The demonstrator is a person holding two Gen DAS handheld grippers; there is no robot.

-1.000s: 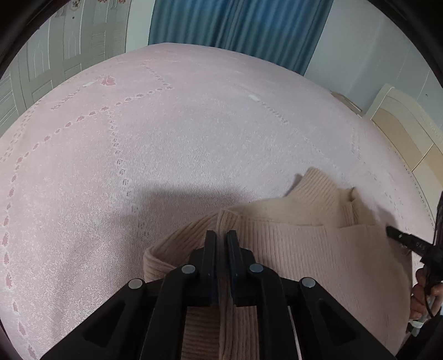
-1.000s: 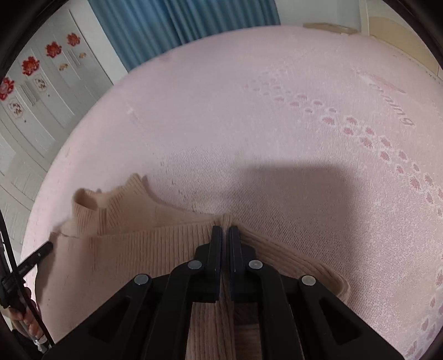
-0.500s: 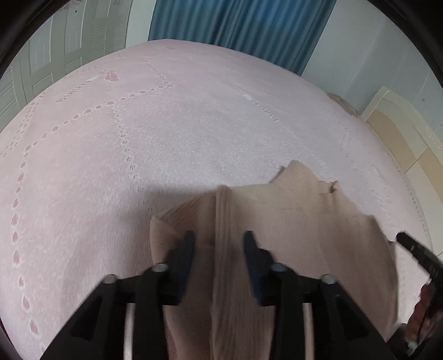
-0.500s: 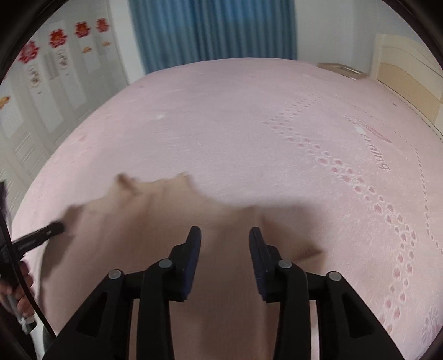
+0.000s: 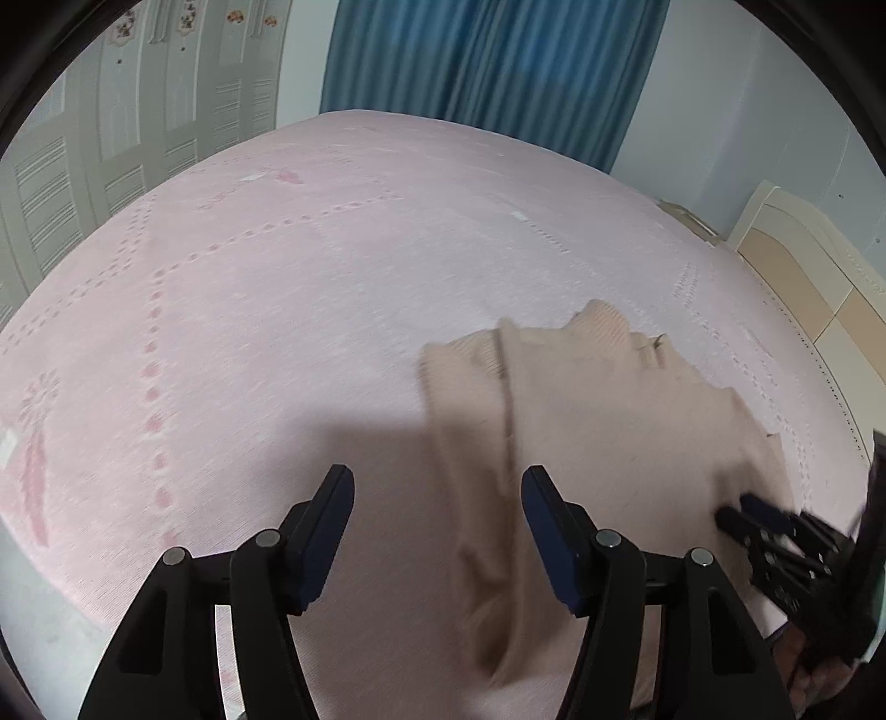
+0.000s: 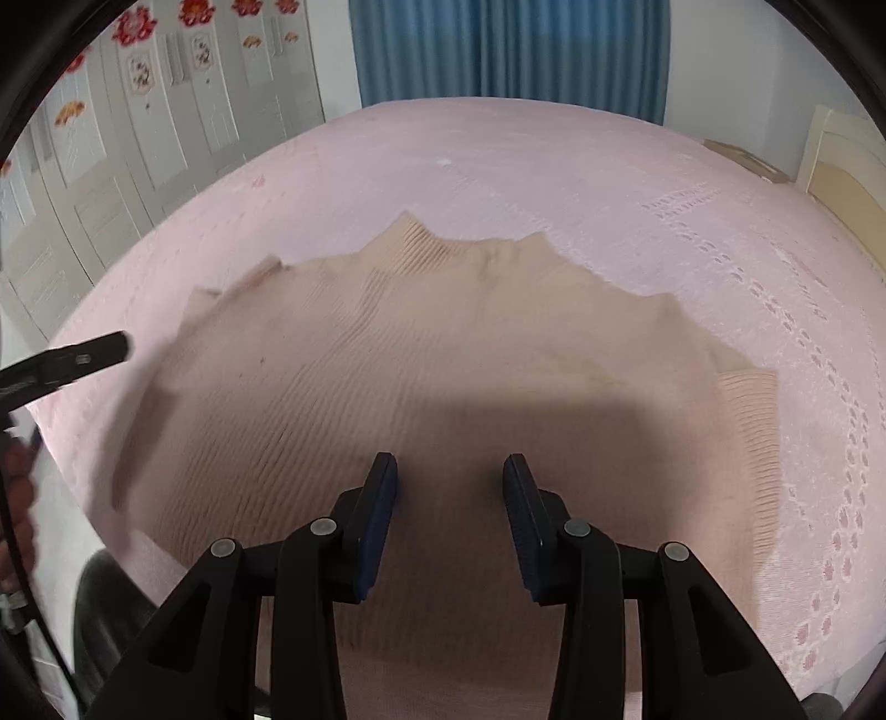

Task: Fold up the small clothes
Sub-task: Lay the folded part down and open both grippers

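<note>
The sweater [image 6: 443, 354] lies flat on the bed [image 6: 609, 183], collar toward the curtain [image 6: 509, 50] behind the bed. The wardrobe doors [image 6: 138, 138] stand to the bed's left, the headboard [image 6: 841, 166] to its right.

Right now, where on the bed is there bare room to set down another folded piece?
Free: the pink bedspread left of the beige sweater, toward the wardrobe doors, and the stretch beyond its collar up to the blue curtain. Crowded: the near edge, where the sweater lies under both opening grippers.
</note>
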